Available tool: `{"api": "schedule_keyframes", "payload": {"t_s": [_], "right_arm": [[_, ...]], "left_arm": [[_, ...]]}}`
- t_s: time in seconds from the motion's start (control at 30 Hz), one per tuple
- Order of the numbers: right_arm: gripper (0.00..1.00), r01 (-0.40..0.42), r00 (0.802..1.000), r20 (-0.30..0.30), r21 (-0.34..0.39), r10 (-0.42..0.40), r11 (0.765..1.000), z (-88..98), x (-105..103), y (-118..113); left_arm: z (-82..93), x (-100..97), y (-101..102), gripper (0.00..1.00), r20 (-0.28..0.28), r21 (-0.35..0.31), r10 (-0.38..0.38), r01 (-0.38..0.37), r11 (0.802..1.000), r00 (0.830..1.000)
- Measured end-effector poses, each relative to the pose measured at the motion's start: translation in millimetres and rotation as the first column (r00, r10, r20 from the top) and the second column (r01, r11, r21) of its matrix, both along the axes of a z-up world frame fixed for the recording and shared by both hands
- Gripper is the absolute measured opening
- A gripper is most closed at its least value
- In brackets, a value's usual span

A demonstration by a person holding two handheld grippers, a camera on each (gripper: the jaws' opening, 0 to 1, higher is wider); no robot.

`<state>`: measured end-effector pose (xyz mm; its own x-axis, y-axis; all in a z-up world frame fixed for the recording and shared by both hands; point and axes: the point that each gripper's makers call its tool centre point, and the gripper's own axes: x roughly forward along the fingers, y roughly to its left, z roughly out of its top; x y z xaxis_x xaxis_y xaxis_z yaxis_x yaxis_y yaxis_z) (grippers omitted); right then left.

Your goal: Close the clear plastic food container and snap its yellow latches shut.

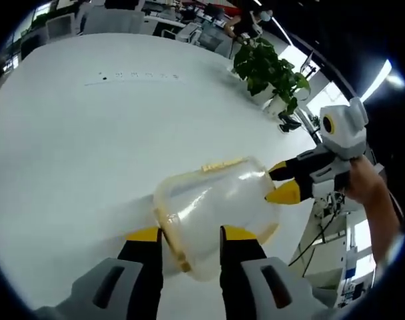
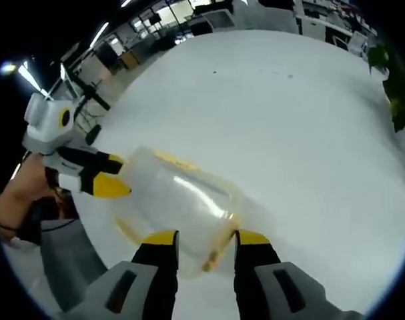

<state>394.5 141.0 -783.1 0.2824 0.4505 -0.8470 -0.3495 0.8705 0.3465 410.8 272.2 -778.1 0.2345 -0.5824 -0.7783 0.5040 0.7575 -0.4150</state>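
Clear plastic container (image 1: 215, 213) is held above the white surface (image 1: 89, 147), gripped from 2 opposite ends by both grippers. In the left gripper view the left gripper (image 1: 189, 240) has its 2 yellow-tipped fingers (image 1: 145, 235) narrowed around the near end of the container, one finger on each side of the yellow-edged rim, pinching it. A yellow latch (image 1: 222, 164) sits along the container's upper edge; whether it is snapped down is too blurred to tell.

The right gripper (image 1: 282, 183) enters from the right in that view, its fingers on the far end of the container (a person's hand (image 1: 362, 183) holds it).

In the right gripper view the right gripper (image 2: 202, 241) has its fingers (image 2: 254, 237) narrowed on the near end of the container (image 2: 182, 200), holding it. The left gripper (image 2: 112, 175) comes in from the left, touching the far end, with a hand (image 2: 22, 193) behind it.

A potted plant (image 1: 269, 70) stands at the far edge of the surface; office desks (image 2: 322, 20) in the background.
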Motion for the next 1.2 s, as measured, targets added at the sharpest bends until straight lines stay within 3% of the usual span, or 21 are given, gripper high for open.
{"api": "schedule_keyframes", "payload": {"t_s": [0.6,0.9,1.07,1.2], "right_arm": [[0.32,-0.009,1.000,0.003,-0.023,0.009,1.000,3.9,3.8,1.6],[0.33,-0.083,0.995,0.045,-0.076,0.087,0.994,7.4,5.5,2.3],[0.34,-0.145,0.987,0.057,-0.117,0.153,0.983,9.0,5.6,1.7],[0.36,-0.184,0.978,0.071,-0.145,0.195,0.972,13.0,4.9,0.4]], "left_arm": [[-3.0,0.7,0.4,0.34,-0.009,-0.017,0.000,-0.001,1.000,1.000],[-2.9,-2.0,1.4,0.35,-0.011,-0.032,-0.030,0.030,0.999,0.999],[-0.7,-1.0,2.4,0.38,0.061,-0.005,-0.114,0.114,0.993,0.992],[2.8,0.5,2.6,0.43,0.081,-0.011,-0.138,0.140,0.990,0.987]]}}
